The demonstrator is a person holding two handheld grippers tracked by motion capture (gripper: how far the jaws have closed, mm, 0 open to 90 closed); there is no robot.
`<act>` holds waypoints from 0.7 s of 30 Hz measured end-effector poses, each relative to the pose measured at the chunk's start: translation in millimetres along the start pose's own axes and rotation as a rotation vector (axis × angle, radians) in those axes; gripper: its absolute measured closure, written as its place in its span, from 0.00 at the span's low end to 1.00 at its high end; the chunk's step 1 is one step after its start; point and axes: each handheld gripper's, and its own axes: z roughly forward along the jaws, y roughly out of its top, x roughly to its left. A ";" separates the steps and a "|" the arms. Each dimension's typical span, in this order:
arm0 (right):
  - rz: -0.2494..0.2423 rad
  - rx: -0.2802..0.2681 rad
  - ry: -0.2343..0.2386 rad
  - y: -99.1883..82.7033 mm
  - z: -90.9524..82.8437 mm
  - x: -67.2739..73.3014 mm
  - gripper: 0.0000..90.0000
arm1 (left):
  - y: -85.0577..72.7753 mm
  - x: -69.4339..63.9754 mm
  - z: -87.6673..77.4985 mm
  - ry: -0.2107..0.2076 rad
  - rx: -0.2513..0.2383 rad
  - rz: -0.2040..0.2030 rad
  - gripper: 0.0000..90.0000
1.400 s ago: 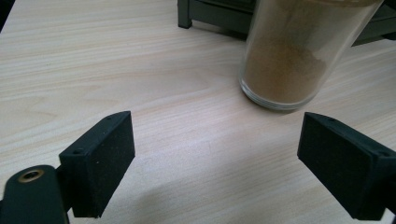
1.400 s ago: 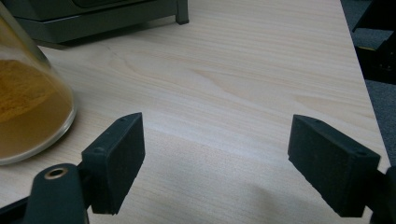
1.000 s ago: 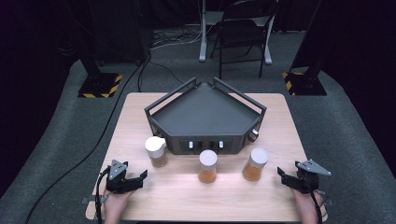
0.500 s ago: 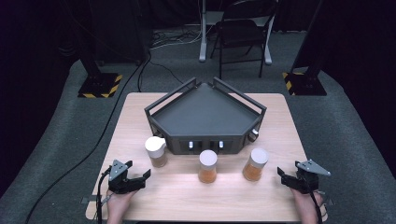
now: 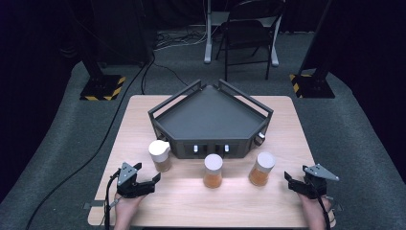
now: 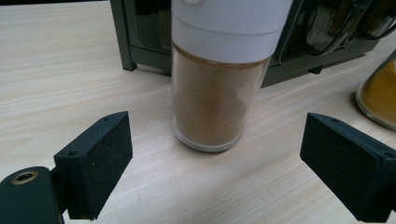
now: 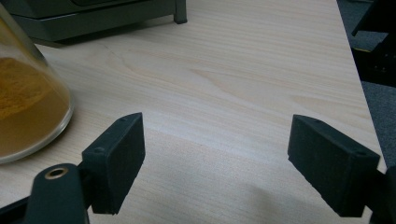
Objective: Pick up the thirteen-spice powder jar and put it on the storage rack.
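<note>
On the wooden table (image 5: 287, 124) we are lining our left gripper (image 5: 152, 179), jaws wide and empty, up on the brown spice jar (image 5: 160, 155), probably to close next, while our right gripper (image 5: 290, 178) is waiting agape, holding nothing.

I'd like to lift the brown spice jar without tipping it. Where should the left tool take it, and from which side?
Grip the brown jar on its clear body, below the white cap. It stands upright and its round sides suit two flat pads. Come in level from the person's side, where the left tool already faces it with open jaws. The rack probably blocks the far side.
</note>
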 end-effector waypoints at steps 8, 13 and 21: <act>0.003 -0.004 0.000 -0.7 -0.1 -0.3 0.21 | 8.4 -6.5 5.4 0.012 -0.008 0.012 0.10; 0.009 -0.006 0.001 -1.0 -0.3 -0.8 0.20 | 12.5 -6.7 11.6 0.009 -0.015 -0.003 0.11; 0.006 -0.004 0.002 -0.7 -0.2 -0.9 0.20 | 26.1 -6.8 21.5 0.006 -0.010 0.011 0.12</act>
